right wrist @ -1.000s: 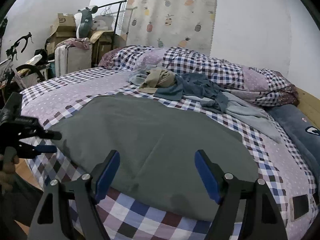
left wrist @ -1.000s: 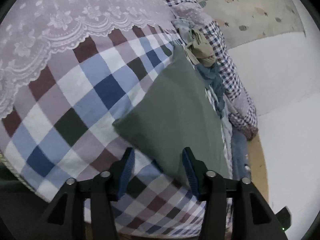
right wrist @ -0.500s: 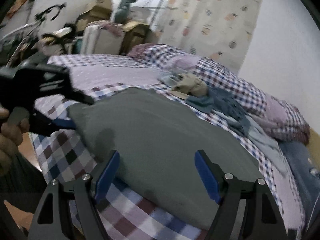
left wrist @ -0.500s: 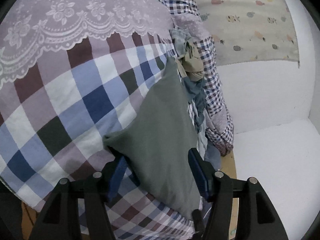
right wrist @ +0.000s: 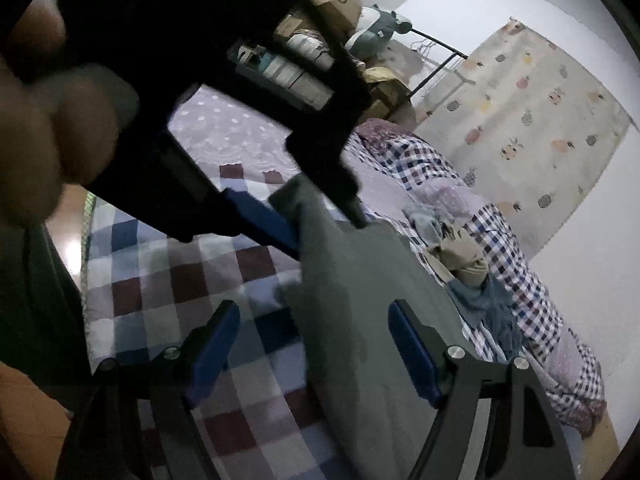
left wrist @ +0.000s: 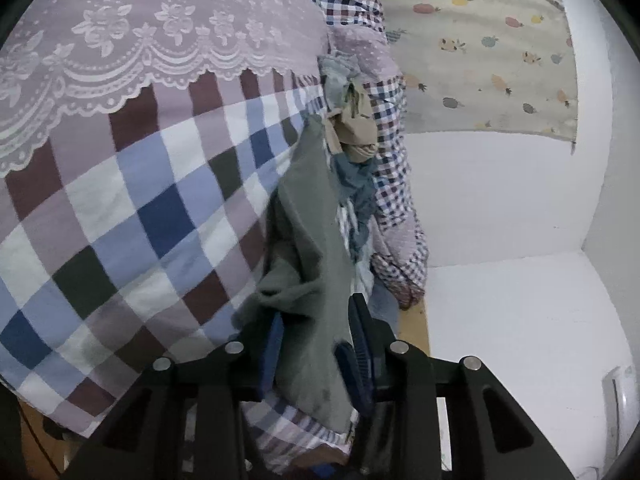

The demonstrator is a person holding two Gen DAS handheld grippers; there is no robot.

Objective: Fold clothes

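A grey garment (left wrist: 304, 240) lies spread on the checked bedsheet (left wrist: 140, 208). My left gripper (left wrist: 314, 340) is shut on its near corner, and the cloth bunches between the blue pads. The right wrist view shows that same left gripper (right wrist: 314, 218), held by a hand (right wrist: 40, 128), pinching the raised corner of the grey garment (right wrist: 360, 300). My right gripper (right wrist: 314, 344) hovers open over the garment's near edge, one finger over the sheet and one over the cloth, gripping nothing.
A pile of loose clothes (right wrist: 468, 268), tan and blue-grey, sits past the garment against a checked quilt (right wrist: 420, 160). A pineapple-print curtain (right wrist: 540, 120) hangs on the far wall. Boxes and a clothes rack (right wrist: 340, 4) stand beyond the bed. The white wall (left wrist: 500, 200) lies to the right.
My left gripper has narrowed from open to shut on the grey garment's corner and lifted it. The right gripper swung left toward the left one and stays open.
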